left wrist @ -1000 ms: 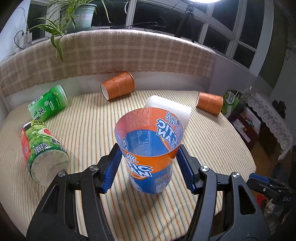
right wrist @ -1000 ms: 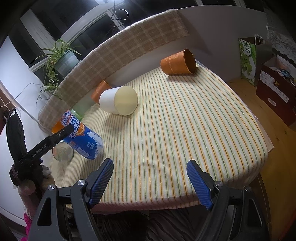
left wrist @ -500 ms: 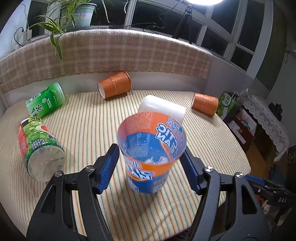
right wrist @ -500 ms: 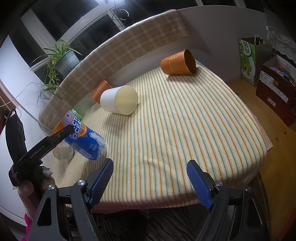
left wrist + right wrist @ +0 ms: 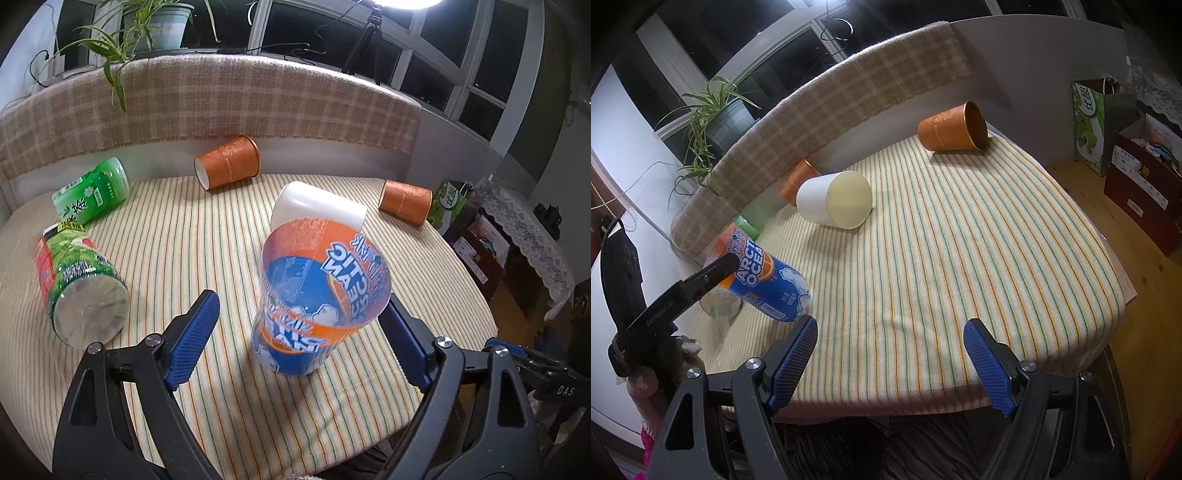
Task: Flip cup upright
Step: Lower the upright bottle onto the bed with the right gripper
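Counter (image 5: pixel 207 236): covered w/ striped cloth, green/orange/cream lines. On it:
- orange-blue cup (image 5: pixel 317 306), base on cloth, mouth up, tilted.
- white cup (image 5: pixel 317 210) on its side, just behind it.
- orange cup (image 5: pixel 227 166) on its side at back edge.
- 2nd orange cup (image 5: pixel 404 201) on its side, right edge.
- green bottle-cup (image 5: pixel 90 194) on side, back left.
- green-red bottle-cup (image 5: pixel 79 288) on side, left front, clear base toward camera.

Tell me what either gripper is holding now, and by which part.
Nothing is held. The left gripper stands open around the tilted Arctic Ocean cup, one finger clearly apart; the right gripper is open, empty.
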Tool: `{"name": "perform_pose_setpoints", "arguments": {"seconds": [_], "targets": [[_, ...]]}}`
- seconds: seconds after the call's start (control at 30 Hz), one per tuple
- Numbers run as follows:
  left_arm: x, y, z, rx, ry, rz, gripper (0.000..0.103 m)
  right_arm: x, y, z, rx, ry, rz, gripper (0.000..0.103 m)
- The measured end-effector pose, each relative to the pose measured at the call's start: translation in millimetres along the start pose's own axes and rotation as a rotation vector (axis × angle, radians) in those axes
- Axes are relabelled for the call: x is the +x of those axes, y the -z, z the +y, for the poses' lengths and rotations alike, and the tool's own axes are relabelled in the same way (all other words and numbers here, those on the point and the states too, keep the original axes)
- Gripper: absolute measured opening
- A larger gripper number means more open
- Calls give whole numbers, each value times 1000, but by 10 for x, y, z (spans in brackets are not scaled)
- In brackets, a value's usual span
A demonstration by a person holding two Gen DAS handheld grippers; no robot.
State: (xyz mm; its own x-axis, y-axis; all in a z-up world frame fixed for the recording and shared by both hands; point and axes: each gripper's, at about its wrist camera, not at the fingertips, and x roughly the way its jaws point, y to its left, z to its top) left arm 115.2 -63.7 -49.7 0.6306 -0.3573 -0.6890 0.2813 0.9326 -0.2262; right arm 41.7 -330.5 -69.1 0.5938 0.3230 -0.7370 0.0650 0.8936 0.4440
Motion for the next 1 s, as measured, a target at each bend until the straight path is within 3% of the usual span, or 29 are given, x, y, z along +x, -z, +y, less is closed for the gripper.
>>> {"name": "perform_pose_setpoints", "arguments": {"seconds": [0.47,0.77,1.0], "targets": [[-183,244,210,-42,-56,-12,90,-31,-99,280,-93,-21,-59,84],[-777,236,386,-81,-196,-197,90,-158,-213,698,-240,-3,-190,86],[-1126,187,385,-78,-257,-313,90,-217,-221,953,-313,11,-273,90]]}}
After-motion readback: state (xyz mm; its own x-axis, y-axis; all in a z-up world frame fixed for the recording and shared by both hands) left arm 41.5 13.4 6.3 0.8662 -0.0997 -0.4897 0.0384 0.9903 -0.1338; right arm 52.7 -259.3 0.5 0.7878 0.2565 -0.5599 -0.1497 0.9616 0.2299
